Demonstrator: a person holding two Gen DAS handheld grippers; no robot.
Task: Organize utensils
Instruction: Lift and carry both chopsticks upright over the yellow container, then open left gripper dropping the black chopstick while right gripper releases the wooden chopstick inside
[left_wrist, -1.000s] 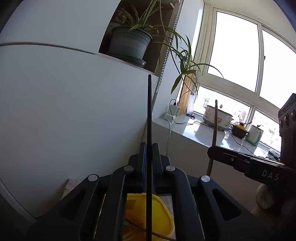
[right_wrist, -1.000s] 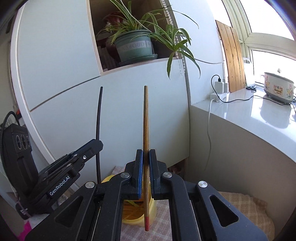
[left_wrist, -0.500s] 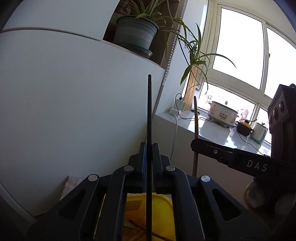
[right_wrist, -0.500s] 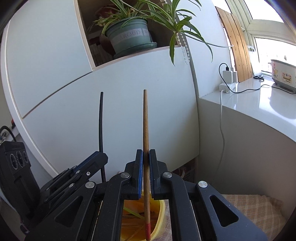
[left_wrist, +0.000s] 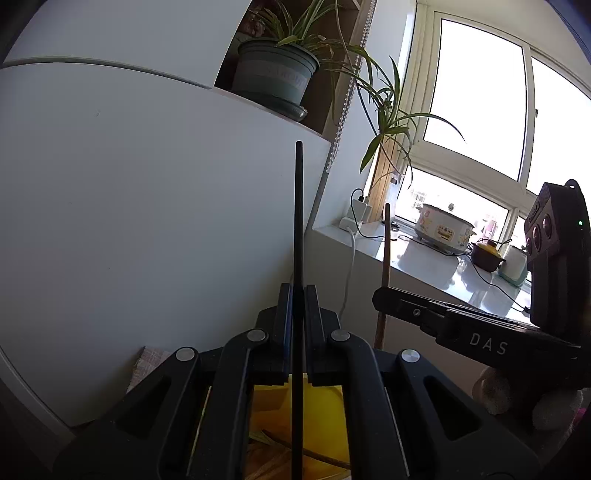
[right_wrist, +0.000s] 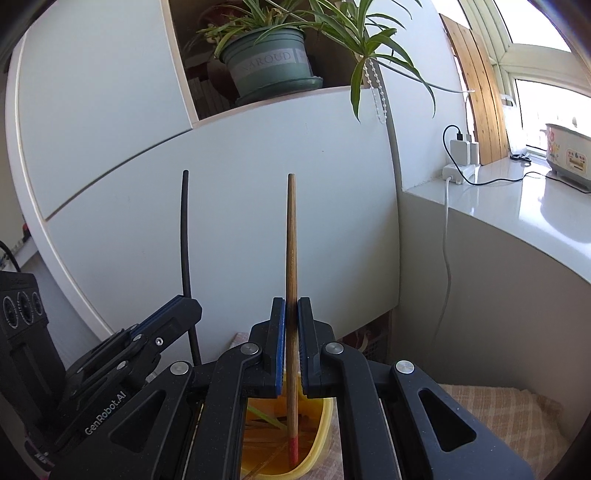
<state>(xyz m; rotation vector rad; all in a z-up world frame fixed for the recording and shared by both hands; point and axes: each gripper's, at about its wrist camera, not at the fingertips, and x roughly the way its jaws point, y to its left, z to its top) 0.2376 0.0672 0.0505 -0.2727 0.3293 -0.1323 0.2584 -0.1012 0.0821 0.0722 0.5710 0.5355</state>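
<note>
Pinching upright sticks — left tool (left_wrist: 298, 314) a slim black chopstick (left_wrist: 298, 221), right tool (right_wrist: 291, 332) a red-tipped wooden chopstick (right_wrist: 291, 277).

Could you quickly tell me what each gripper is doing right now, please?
Left gripper: closed on an upright black chopstick.
Right gripper: closed on an upright wooden chopstick.

Left claw (left_wrist: 298, 306) and right claw (right_wrist: 291, 321) both clamped shut, side by side.

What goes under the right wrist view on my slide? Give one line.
Right tongs grip a red-tipped wooden chopstick upright over the yellow tub; left tongs hold a black chopstick alongside.
</note>
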